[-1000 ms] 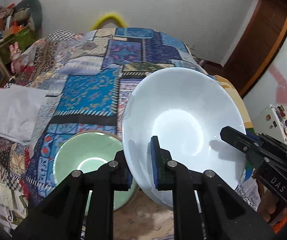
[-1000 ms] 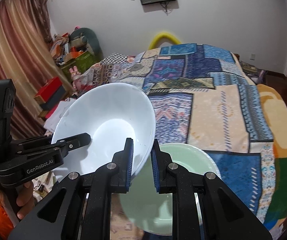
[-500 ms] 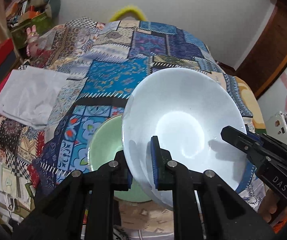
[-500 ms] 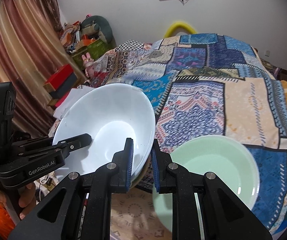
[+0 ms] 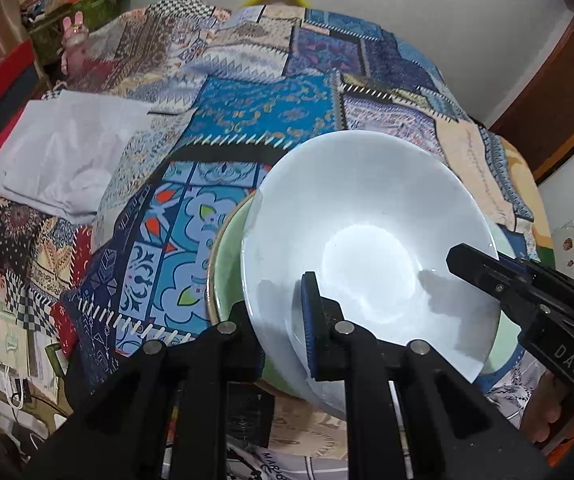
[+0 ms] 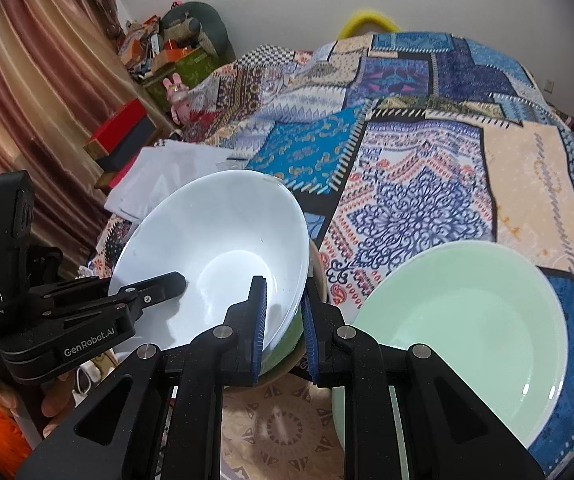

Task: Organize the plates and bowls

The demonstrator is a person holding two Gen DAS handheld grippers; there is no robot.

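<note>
We grip a white bowl (image 5: 367,248) from both sides above the patchwork-covered bed (image 5: 271,108); our left tool (image 5: 279,340) pinches its near rim, our right tool (image 6: 283,320) clamps the opposite edge; a green plate (image 6: 463,320) lies on the bed to the right.

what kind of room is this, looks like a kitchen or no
Most likely a bedroom, not a kitchen. The dishes sit over a bed covered in a patchwork quilt, long curtains hang at the side, and boxes and a pink toy rabbit are piled by the wall. No counter or sink shows.
</note>
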